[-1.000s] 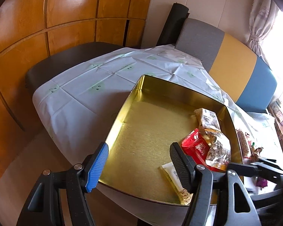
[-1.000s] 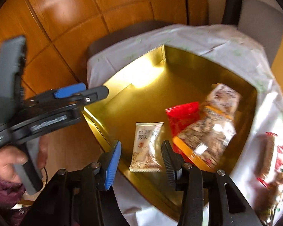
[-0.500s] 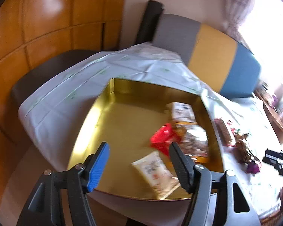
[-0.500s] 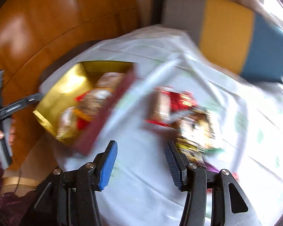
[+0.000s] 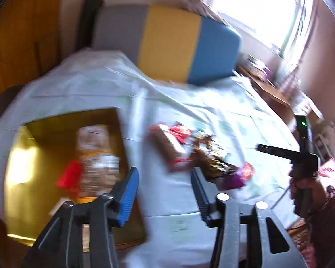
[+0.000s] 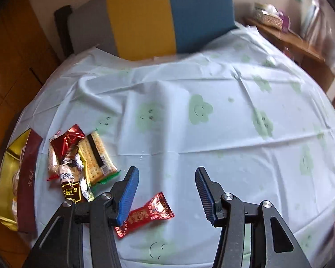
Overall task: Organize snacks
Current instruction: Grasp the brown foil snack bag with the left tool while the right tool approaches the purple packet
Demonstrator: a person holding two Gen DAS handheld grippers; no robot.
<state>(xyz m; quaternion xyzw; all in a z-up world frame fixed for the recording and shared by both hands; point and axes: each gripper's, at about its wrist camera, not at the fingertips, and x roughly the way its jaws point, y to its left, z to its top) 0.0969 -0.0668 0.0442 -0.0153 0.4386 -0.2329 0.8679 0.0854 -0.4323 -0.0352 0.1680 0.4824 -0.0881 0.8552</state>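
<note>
The gold tin (image 5: 33, 156) sits on the left of the cloth, holding a nut bag (image 5: 96, 156) and a red packet (image 5: 69, 176). Its dark red wall (image 6: 28, 178) shows at the right wrist view's left edge. Loose snacks lie beside it: a cracker pack (image 6: 96, 156), a red foil wrapper (image 6: 67, 138) and a brown packet (image 6: 71, 192). A red candy packet (image 6: 145, 214) lies alone under my right gripper (image 6: 166, 172), which is open and empty. My left gripper (image 5: 164, 174) hangs between tin and snack pile (image 5: 189, 154), its jaws closing on nothing.
A white tablecloth (image 6: 212, 111) with green smiley prints covers the table. Behind it stands a grey, yellow and blue seat back (image 6: 145, 17). A wooden side table (image 6: 290, 38) with a basket is at the back right. A hand (image 5: 301, 185) holds the right gripper.
Both views swung right, away from the tin and toward the loose snacks on the cloth. The left jaws have narrowed. The right gripper left the tin and now hangs over the red candy packet.
</note>
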